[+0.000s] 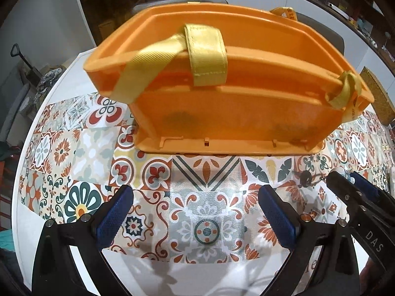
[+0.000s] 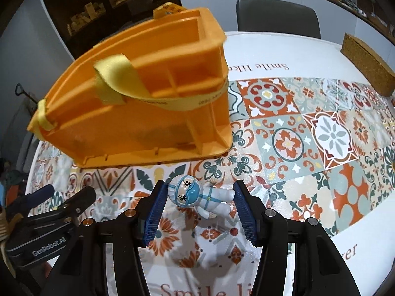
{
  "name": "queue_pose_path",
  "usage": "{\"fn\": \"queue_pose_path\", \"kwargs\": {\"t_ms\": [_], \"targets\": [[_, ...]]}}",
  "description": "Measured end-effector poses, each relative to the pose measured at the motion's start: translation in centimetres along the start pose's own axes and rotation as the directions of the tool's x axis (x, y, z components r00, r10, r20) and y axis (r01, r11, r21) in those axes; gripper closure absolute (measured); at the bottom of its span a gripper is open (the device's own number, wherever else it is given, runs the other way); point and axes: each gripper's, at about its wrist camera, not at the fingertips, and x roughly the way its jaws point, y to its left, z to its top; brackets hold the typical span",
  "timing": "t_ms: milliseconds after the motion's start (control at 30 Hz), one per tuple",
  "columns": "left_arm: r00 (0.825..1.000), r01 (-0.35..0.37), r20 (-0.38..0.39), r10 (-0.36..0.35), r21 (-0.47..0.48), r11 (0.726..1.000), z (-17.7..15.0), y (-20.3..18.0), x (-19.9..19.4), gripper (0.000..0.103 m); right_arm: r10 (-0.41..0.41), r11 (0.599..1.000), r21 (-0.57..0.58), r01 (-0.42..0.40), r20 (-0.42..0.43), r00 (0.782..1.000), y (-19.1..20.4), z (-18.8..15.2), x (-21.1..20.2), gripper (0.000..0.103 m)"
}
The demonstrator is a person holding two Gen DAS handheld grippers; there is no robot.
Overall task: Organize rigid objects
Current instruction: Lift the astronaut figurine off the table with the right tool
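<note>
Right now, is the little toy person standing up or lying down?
Lying down. The toy figure lies on its back across the patterned tablecloth, face up, head pointing left, between the open right gripper fingers, near the orange organizer.

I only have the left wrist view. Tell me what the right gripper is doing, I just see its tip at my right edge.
Observer: The right gripper has its fingers either side of a small figurine in a white and blue suit.
Operator: Say whether it is clamped.
Observer: Not clearly: the left pad is at its head, but a gap shows at the right pad.
Operator: Describe the inside of the orange caddy.
Observer: The orange caddy has inner dividers forming several compartments near its right end; those in view look empty.
Operator: Report anything else on the table.
Observer: A cork block lies at the far right edge.
</note>
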Motion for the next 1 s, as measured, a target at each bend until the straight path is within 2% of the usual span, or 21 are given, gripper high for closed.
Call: {"fn": "queue_pose_path", "kwargs": {"t_ms": [500,1000], "targets": [[0.996,0.01,0.085,-0.01,0.007,1.0,0.4,1.0,-5.0,0.0,0.021,0.999,-0.047,-0.017,0.091,0.996,2.3,1.1,-4.7,0.048],[0.981,0.036,0.191,-0.037,0.007,0.999,2.0,2.2,-9.9,0.0,0.063,0.995,-0.091,-0.046,0.187,0.98,4.3,2.7,-8.9,0.048]]}}
